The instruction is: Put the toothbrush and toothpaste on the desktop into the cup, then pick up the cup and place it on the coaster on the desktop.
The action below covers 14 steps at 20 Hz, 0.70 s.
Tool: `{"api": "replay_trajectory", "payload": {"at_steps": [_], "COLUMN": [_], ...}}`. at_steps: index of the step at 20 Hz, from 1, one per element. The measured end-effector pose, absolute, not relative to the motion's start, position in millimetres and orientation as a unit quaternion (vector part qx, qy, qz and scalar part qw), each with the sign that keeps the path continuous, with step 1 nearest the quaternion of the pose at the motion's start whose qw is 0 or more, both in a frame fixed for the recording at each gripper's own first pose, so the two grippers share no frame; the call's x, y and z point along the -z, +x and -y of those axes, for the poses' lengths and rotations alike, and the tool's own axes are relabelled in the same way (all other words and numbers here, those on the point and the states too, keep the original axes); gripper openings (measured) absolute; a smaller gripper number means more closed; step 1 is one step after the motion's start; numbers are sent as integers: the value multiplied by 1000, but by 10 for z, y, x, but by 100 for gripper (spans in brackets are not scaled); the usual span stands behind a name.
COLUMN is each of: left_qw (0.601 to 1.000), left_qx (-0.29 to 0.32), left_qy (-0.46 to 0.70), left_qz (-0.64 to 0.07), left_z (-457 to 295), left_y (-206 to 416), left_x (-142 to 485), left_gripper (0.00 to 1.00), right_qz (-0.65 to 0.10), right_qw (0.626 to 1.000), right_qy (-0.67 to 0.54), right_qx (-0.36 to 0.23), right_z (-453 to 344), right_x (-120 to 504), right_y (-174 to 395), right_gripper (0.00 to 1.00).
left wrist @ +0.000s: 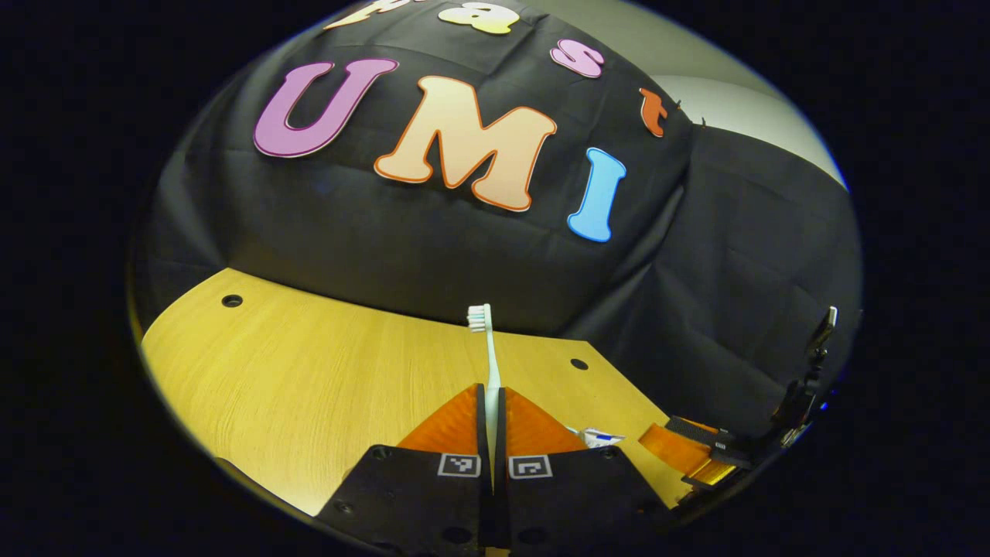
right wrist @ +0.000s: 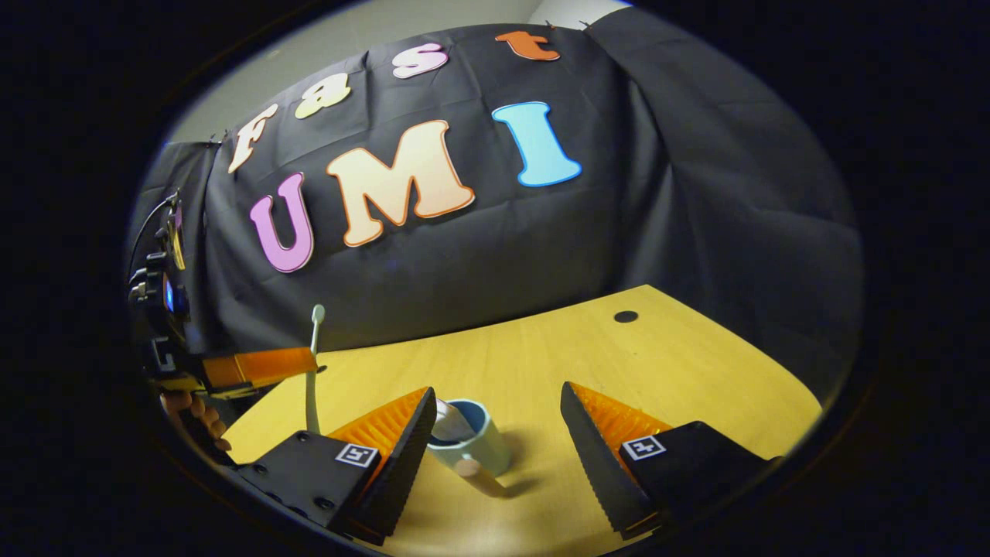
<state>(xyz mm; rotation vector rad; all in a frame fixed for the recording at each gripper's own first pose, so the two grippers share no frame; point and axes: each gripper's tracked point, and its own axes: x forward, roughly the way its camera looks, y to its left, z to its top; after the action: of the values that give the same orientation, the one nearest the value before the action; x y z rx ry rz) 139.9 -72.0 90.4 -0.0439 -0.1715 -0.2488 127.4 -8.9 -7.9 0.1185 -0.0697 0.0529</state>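
Already the cup [right wrist: 473, 445] held the toothpaste [right wrist: 451, 423], leaning toward ten o'clock; the right gripper [right wrist: 495, 433] gaped wide around it, while the left gripper [left wrist: 493, 402] pinched the toothbrush [left wrist: 487, 348] upright.

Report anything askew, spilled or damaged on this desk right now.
Nothing stands out. The toothbrush stands upright, clamped in the left gripper; the toothpaste leans inside the upright cup, between the open right gripper fingers. No spill shows on the desk.

Wood desktop [right wrist: 696, 363] w/ round holes, black cloth wall [right wrist: 696, 201] behind, pale wall above.
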Motion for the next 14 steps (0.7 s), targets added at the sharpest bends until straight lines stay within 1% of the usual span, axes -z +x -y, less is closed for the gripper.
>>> {"api": "replay_trajectory", "payload": {"at_steps": [2,3,4,5,6,7,8,9,11,12,13,14], "left_qw": [985,983,981,979,978,976,974,972,971,971,971,972], "left_qx": [143,151,159,167,175,183,189,195,208,211,212,211], "left_qy": [-18,-17,-18,-20,-23,-26,-27,-27,-25,-24,-24,-21], "left_qz": [99,105,110,112,114,118,122,124,116,109,106,105], "left_z": [859,923,995,1056,1128,1196,1261,1325,1437,1476,1496,1500], "left_y": [1515,1563,1616,1660,1701,1744,1783,1819,1927,1971,2014,2051], "left_x": [-1013,-1048,-1100,-1127,-1153,-1181,-1213,-1219,-1158,-1108,-1084,-1049], "left_gripper": [0,0,0,0,0,0,0,0,0,0,0,0], "right_qz": [32,30,27,25,24,24,23,22,20,17,16,15], "right_qw": [998,998,998,997,997,996,995,994,992,992,991,990], "right_qy": [49,49,51,55,61,65,69,71,75,77,79,79], "right_qx": [2,15,26,38,51,62,73,82,97,102,107,113], "right_z": [332,428,509,592,670,733,802,856,964,1005,1040,1083], "right_x": [100,119,144,160,176,198,216,239,270,282,300,306], "right_y": [1159,1116,1085,1053,1025,1003,974,943,893,863,844,822], "right_gripper": [98,94,98,94,98,94,94,98,98,94,94,98]}}
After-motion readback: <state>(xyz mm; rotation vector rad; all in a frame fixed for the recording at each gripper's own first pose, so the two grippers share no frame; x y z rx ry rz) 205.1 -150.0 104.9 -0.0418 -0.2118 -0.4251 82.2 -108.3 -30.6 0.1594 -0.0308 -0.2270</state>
